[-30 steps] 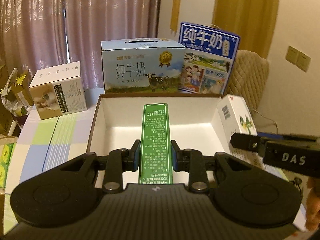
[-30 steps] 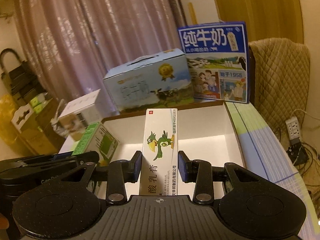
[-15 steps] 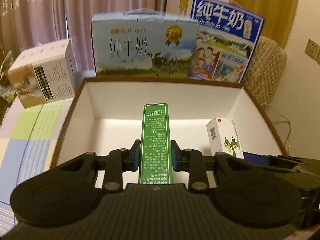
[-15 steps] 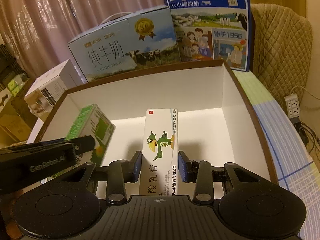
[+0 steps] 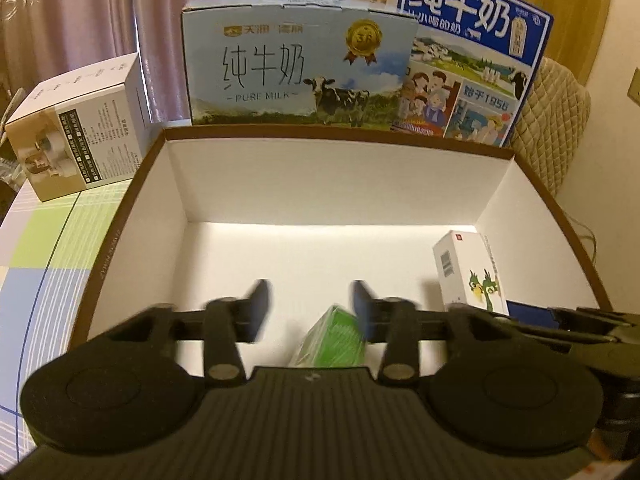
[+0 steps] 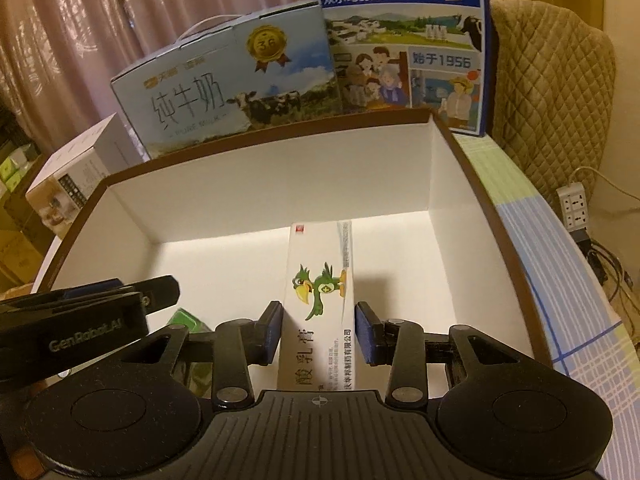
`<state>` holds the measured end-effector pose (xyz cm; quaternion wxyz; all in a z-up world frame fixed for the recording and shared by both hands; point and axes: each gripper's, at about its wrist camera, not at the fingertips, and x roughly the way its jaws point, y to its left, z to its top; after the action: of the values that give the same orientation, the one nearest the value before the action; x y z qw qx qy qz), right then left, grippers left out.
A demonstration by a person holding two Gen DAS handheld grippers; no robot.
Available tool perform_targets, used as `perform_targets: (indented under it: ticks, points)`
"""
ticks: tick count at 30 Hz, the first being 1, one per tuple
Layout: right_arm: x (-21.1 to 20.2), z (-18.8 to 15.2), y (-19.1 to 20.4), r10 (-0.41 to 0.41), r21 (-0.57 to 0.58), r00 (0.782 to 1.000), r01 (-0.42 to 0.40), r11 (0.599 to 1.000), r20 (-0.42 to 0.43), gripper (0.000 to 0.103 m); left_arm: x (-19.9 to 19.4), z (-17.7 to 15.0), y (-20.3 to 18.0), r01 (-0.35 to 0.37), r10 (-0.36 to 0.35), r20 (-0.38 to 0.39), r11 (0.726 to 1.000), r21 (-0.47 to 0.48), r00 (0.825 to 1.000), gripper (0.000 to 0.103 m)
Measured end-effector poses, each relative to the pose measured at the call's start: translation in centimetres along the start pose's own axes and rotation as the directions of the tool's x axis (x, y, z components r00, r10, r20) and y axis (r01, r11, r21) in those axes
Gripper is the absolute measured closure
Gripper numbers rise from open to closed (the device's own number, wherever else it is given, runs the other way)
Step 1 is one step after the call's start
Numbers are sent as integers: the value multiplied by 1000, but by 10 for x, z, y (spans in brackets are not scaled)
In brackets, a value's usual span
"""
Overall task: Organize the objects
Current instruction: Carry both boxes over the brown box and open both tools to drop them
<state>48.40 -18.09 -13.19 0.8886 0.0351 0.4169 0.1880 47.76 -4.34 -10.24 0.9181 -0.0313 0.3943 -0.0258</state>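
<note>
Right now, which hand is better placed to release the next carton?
Right. The right gripper grips the white bird-printed carton inside the open box; the left gripper, jaws opening, leaves the green carton loose between them.

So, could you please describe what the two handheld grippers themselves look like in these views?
Both are matte black plastic. The left gripper and right gripper each have a ribbed central body, two round discs either side, silver pivot screws, and dark blue pads on their fingers. The left gripper's side reads "GenRobot.AI" in pale lettering. No cables or sleeves show.
</note>
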Motion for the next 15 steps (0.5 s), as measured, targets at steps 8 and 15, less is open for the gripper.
perform_targets:
  ticks: [8, 15]
  points:
    - [-7, 5, -2, -5, 2, 1000, 5, 1000, 26, 53, -5, 2, -2, 7, -7, 9, 1000, 9, 1000, 52]
    - [-21, 8, 1, 7, -9, 999, -6, 1000, 50, 46, -15, 3, -3, 1, -1, 40, 1000, 15, 999, 44]
